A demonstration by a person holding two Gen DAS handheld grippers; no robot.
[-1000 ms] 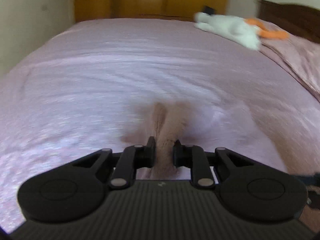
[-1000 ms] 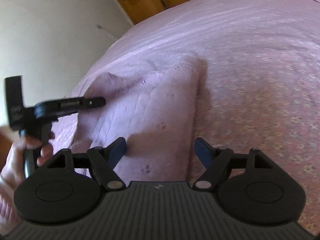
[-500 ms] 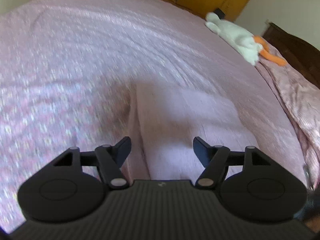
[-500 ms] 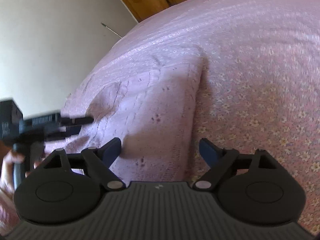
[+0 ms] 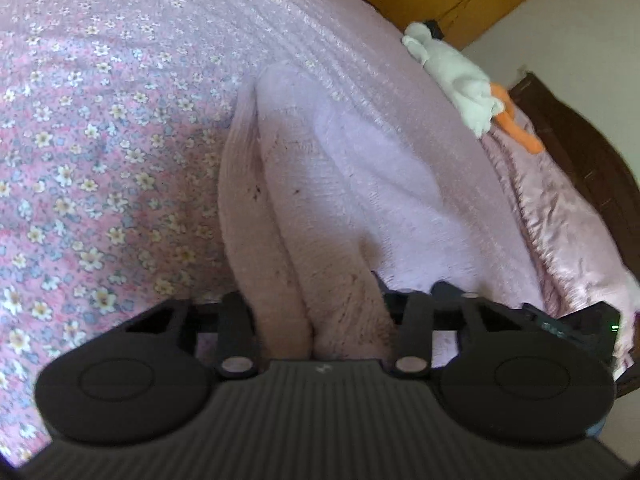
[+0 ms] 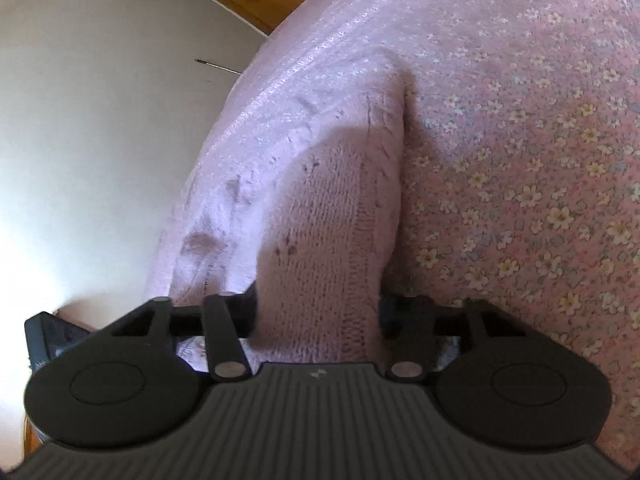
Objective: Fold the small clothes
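1. My left claw (image 5: 320,308), spread half a second ago, now pinches the pink knit garment (image 5: 320,184).
2. My right claw (image 6: 318,312) likewise clamps it.
3. The garment lies on the bed (image 5: 100,140), running toward 12 o'clock.

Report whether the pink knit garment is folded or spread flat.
Folded, at least partly: the pink knit garment shows doubled layers along one edge, bunched between the left gripper and the right gripper.
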